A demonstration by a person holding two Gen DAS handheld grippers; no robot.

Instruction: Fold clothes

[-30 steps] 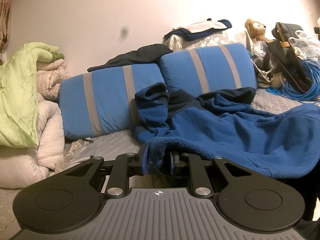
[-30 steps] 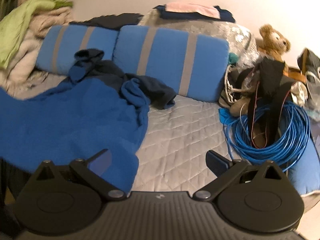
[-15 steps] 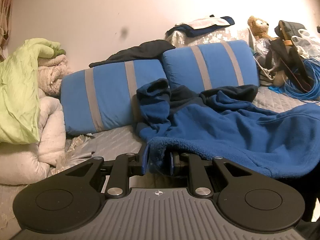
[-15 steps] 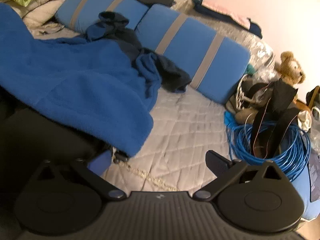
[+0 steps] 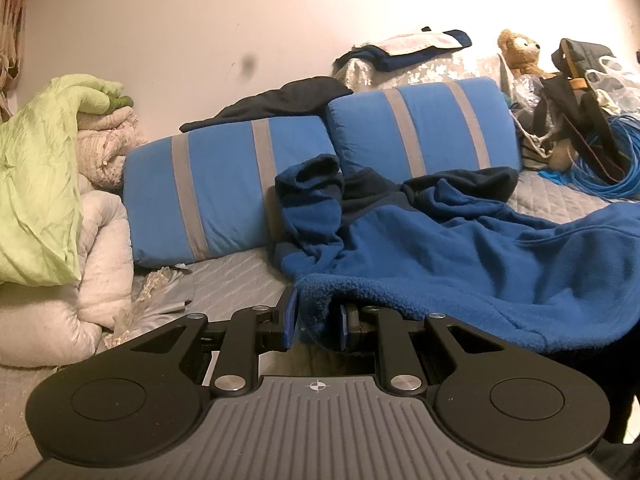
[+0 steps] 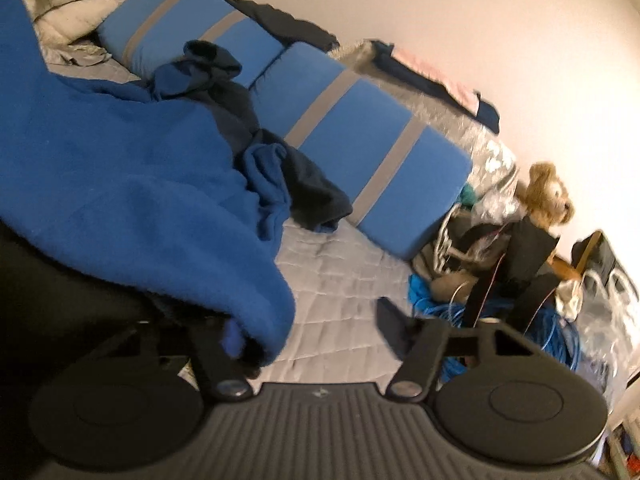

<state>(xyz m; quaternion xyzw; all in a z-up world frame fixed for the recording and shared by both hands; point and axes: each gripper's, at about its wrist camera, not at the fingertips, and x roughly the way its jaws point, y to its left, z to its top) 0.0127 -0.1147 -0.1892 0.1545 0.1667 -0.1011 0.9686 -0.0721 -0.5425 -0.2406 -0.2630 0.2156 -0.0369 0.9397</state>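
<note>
A blue fleece garment (image 5: 460,248) with dark navy sleeves lies spread over the grey quilted bed. In the left wrist view, my left gripper (image 5: 316,320) is shut on its fuzzy near hem. In the right wrist view the same fleece (image 6: 140,184) fills the left side, and its lower corner hangs over the left finger of my right gripper (image 6: 308,332). That gripper is open, with the fleece corner at the left side of the gap and bare quilt showing between the fingers. The view is blurred by motion.
Two blue pillows with grey stripes (image 5: 224,196) (image 6: 360,140) lean on the wall behind the fleece. A coil of blue cable (image 6: 552,340), black straps and a teddy bear (image 6: 548,196) crowd the right. Piled bedding with a green sheet (image 5: 36,184) sits left.
My right gripper has swung left and low, reaching the fleece's lower corner, and its jaws have narrowed somewhat. The left gripper keeps its hold and has barely moved.
</note>
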